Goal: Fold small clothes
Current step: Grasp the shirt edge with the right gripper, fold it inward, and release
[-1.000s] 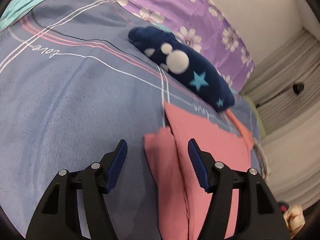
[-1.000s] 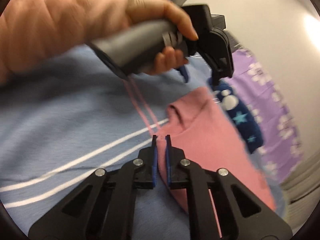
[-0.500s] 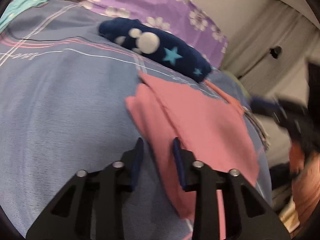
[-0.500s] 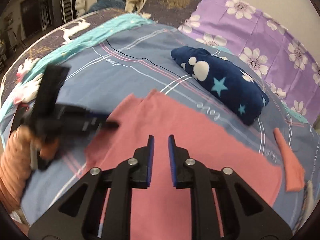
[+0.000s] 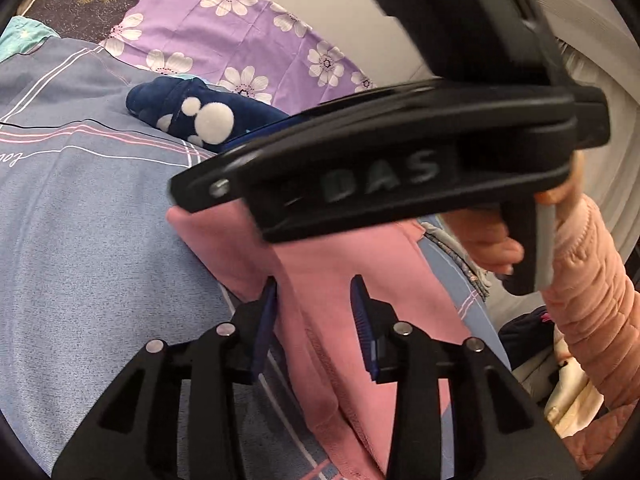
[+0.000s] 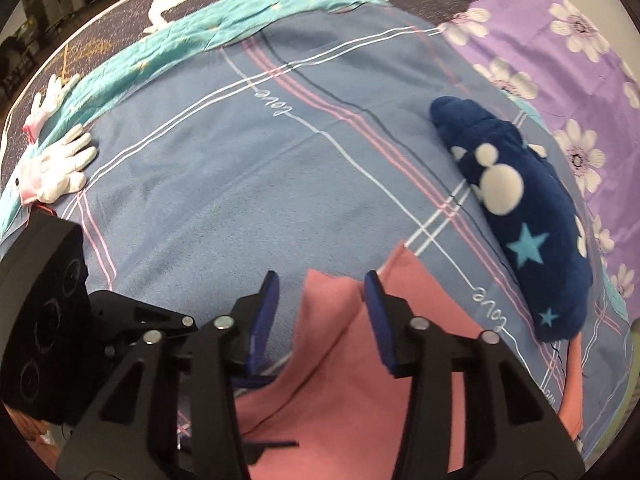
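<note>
Two grippers work a pink garment on a blue plaid bedspread.

Left wrist view: the left gripper (image 5: 314, 304), jaws just widened and parted, straddles a stitched fold of the pink garment (image 5: 344, 264) without pinching it; the right gripper's body crosses above. Right wrist view: the right gripper (image 6: 320, 296), jaws just opened, hovers apart over the garment's rumpled corner (image 6: 332, 304), near the navy star-print plush (image 6: 520, 216) on the bedspread (image 6: 224, 184).

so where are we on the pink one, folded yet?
Partly. The pink garment lies on the blue blanket with one layer turned over. Both the left gripper and right gripper have just opened and grip nothing. Final folds remain; the navy fleece piece lies bundled.
</note>
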The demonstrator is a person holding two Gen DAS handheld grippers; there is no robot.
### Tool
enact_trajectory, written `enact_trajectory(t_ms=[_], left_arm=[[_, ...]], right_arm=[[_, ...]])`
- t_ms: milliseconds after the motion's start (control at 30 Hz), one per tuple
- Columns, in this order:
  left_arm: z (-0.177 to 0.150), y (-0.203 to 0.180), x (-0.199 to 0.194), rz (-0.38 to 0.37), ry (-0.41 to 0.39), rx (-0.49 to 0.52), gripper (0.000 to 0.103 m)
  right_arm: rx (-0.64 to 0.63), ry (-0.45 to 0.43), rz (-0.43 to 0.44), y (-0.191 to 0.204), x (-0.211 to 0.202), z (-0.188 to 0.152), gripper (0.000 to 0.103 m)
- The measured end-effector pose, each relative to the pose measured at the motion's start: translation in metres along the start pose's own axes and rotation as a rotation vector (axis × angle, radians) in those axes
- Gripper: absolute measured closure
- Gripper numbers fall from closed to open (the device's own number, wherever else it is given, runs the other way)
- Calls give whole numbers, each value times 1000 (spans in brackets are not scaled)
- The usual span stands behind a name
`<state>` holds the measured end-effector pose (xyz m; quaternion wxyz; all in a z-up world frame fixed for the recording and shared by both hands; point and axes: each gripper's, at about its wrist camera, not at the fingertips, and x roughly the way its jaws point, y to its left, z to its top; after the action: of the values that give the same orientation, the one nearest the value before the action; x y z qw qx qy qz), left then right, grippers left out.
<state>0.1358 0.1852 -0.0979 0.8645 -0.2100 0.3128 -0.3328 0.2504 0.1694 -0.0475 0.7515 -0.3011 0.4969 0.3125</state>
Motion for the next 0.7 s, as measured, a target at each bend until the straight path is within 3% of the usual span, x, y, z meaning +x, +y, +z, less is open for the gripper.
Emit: enact_trajectory(t_ms=[67, 133, 167, 200, 333, 433, 567, 633, 667, 700], left_arm=[[0, -1, -1, -19, 1, 3, 60], [-1, -2, 1, -27, 8, 7, 59], [-1, -2, 1, -26, 13, 8, 59], [-1, -3, 1, -23, 17, 10, 58], [-1, -1, -7, 34, 27, 23, 50], [0, 11, -12, 101, 31, -2, 49], [-1, 33, -2, 66, 68, -118, 49], [-2, 30, 2, 27, 85, -110, 60], [-2, 25, 3, 9, 90, -90, 79], [-2, 18, 3, -2, 98, -60, 89]], right_arm=[[-27, 33, -3, 6, 10, 2, 48], [-57, 63, -38, 11, 21, 3, 53], [-68, 73, -50, 12, 25, 3, 65], [-59, 85, -53, 12, 27, 3, 98], [76, -20, -5, -12, 7, 0, 99], [172, -104, 97, -36, -9, -10, 99], [213, -162, 173, -48, -15, -24, 99], [240, -179, 206, -53, -13, -27, 98], [252, -190, 223, -55, -13, -28, 97], [269, -211, 233, -57, -16, -28, 93]])
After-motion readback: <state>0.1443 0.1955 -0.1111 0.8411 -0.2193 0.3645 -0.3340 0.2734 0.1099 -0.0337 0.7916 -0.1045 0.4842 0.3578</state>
